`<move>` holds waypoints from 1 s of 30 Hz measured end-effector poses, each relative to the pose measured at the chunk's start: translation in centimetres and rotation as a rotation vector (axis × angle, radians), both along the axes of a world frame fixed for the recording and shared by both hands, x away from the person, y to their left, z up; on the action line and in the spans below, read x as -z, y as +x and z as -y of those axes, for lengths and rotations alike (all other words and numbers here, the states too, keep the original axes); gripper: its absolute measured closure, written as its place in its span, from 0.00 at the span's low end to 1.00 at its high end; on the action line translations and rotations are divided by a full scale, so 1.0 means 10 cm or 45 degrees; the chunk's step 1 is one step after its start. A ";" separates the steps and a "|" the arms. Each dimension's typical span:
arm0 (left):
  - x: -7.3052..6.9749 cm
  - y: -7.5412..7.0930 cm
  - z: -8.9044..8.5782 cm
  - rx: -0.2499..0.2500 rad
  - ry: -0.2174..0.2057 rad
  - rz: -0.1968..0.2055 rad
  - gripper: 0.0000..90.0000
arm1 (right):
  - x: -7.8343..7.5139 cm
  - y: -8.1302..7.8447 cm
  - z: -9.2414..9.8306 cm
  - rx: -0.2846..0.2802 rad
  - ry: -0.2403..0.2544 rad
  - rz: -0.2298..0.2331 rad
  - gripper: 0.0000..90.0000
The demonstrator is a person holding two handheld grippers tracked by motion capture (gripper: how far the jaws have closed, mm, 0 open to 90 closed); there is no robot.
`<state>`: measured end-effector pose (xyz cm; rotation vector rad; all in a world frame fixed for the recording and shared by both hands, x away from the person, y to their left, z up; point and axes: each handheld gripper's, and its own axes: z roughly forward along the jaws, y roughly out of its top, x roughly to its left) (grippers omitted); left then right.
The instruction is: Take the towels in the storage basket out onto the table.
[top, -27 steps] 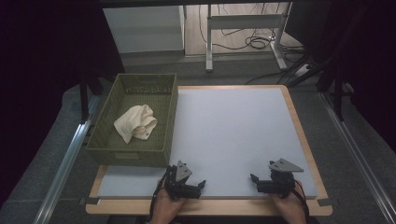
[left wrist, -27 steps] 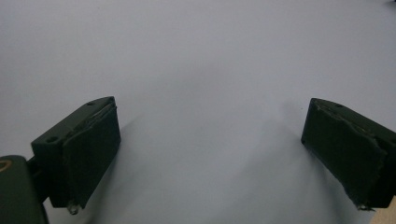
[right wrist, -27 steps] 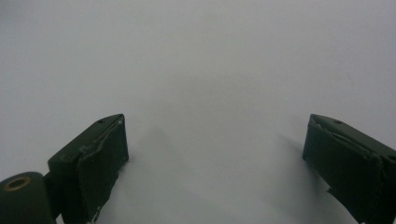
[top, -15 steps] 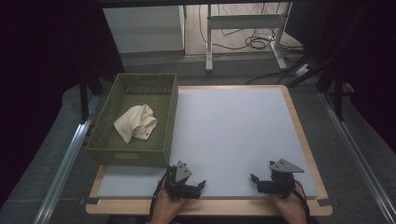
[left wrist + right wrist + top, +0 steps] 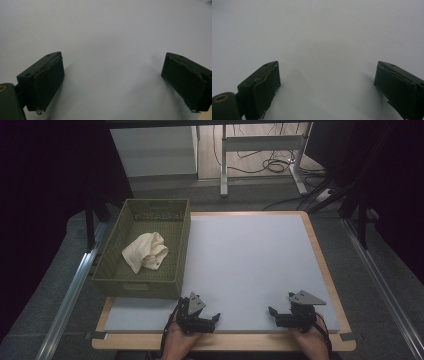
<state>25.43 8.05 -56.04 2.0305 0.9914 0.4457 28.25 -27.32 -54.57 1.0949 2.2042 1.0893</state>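
Note:
A cream cloth (image 5: 145, 251) lies crumpled inside an olive-green woven basket (image 5: 172, 270) at the left of the white table mat (image 5: 250, 255). My left gripper (image 5: 206, 319) rests low on the mat near the front edge, just below the basket's near right corner, open with nothing between its pads (image 5: 48, 82). Farther right along the same edge sits my right gripper (image 5: 281, 315), open too, its pads (image 5: 265, 86) wide apart over bare mat. In both gripper views the jaws frame plain white surface.
The mat lies on a wooden tabletop (image 5: 320, 250) whose rim shows around it. Metal rails (image 5: 70, 295) run along both sides on grey carpet. A desk frame (image 5: 260, 150) and cables lie on the floor beyond the far edge.

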 end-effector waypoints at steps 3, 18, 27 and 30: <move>-0.02 0.01 0.01 0.002 0.012 -0.019 0.05 | 0.00 0.00 0.00 0.000 0.000 0.000 0.07; -0.14 0.07 0.04 0.070 -0.039 -0.099 0.04 | 0.00 0.00 0.00 -0.002 0.002 0.002 0.07; -0.31 0.11 0.14 0.123 0.015 -0.063 0.04 | 0.00 0.00 0.00 -0.002 0.004 0.000 0.07; -0.35 0.13 0.17 0.130 0.026 -0.070 0.04 | 0.00 0.00 0.00 -0.003 0.003 0.001 0.07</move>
